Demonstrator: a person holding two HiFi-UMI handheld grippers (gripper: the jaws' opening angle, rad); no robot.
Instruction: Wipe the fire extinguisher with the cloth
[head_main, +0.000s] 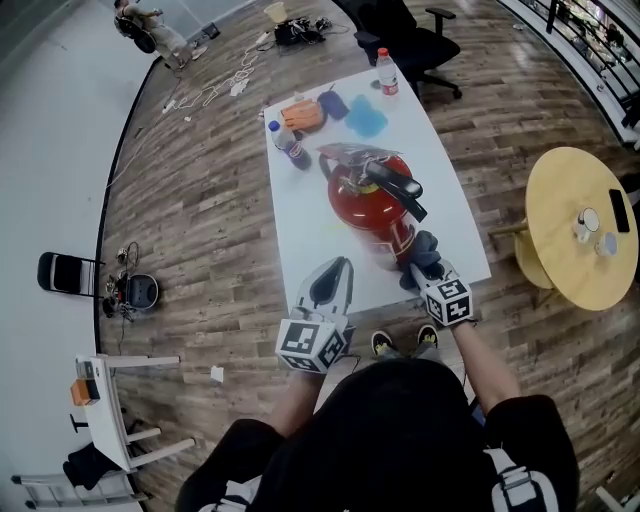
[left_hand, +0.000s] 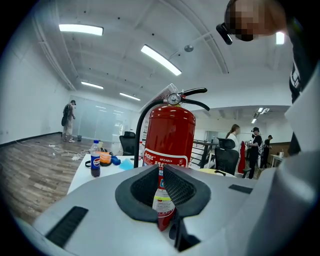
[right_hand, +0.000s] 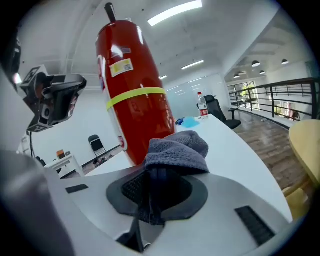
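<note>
Clamping on cloth (right_hand: 178, 148) shows only from right gripper (right_hand: 152, 192).

Counter (head_main: 455, 215) mid blocked by fire extinguisher (head_main: 362, 205), upright. Lever/handle (head_main: 400, 190) sticks out up top toward R side; black hose (left_hand: 140, 131) runs down its L side. Both are snag pts.

Far end crowded: cola bottle (head_main: 287, 142), orange item (head_main: 303, 115), blue bits (head_main: 366, 118), water bottle (head_main: 386, 72). No clean pass there.

Free lanes: bare strip L of ext, bare strip along R edge, near edge btwn the grippers.

Near side: left gripper (head_main: 338, 268) sits over near-L edge, nothing in front of its jaws but ext body. Right gripper (head_main: 428, 262) w/ cloth (right_hand: 177, 150) is just beside ext base, near-R.

Off-counter: round table (head_main: 575, 230) to R, office chair (head_main: 415, 40) at far end.
</note>
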